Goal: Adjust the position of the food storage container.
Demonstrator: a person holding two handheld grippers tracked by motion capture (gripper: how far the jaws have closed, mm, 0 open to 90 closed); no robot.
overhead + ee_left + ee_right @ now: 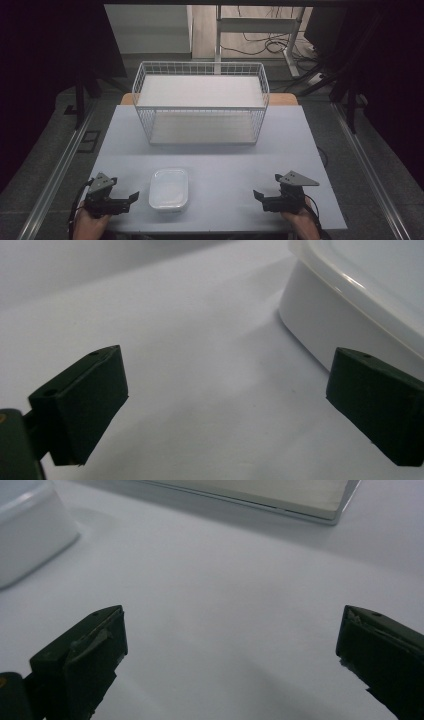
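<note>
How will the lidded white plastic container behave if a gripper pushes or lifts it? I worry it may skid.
The lidded white plastic container looks smooth and glossy, so it would likely slide on the table rather than tip, being low and wide. It probably feels stiff and light. Its rounded corners may slip from the jaws.

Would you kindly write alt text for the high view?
A lidded white container sits near the front of a grey table, between the open left gripper and open right gripper. A white wire basket stands behind it.
</note>
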